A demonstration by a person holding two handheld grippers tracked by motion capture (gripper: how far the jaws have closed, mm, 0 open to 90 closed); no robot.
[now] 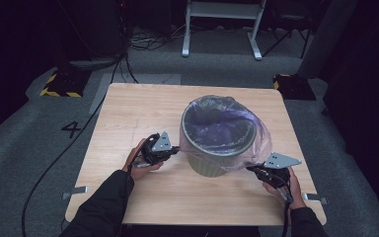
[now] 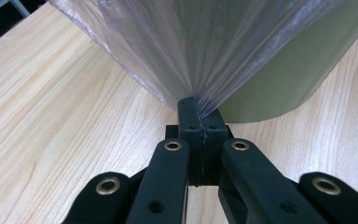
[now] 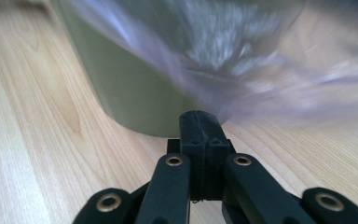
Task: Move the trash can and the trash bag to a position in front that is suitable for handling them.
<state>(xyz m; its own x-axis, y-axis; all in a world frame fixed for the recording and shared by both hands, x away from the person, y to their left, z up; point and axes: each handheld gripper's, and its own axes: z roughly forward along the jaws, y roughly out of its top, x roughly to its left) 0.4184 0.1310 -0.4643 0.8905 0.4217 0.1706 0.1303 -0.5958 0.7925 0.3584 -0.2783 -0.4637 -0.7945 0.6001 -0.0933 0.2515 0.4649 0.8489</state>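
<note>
While both hands rest low on the desk (image 1: 128, 113), one green bin (image 1: 212, 158) stands upright a little right of the middle of the wooden top, with its long axis vertical and its open mouth pointing up. One thin, see-through purple bag (image 1: 224, 123) lines the bin; its edge is folded over the rim and hangs down the outside on both sides. On the left of the bin, the left claw (image 1: 176, 149) points to the right toward the bin wall, and in the left gripper view its jaws are fully closed on a gathered corner of the bag (image 2: 186, 60), which spreads up and away from the tips like a fan. On the right and slightly nearer, the right claw (image 1: 250, 169) points to the left and away toward the bin; in the right gripper view its jaws stand closed together, and the blurred film (image 3: 242, 70) comes down to the tips, so it seems to pinch the bag edge, though the blur does not let me be sure. In that view the green wall (image 3: 130, 93) rises just behind the tips. I count one bin, one bag, two claws and two hands, all on one desk.
</note>
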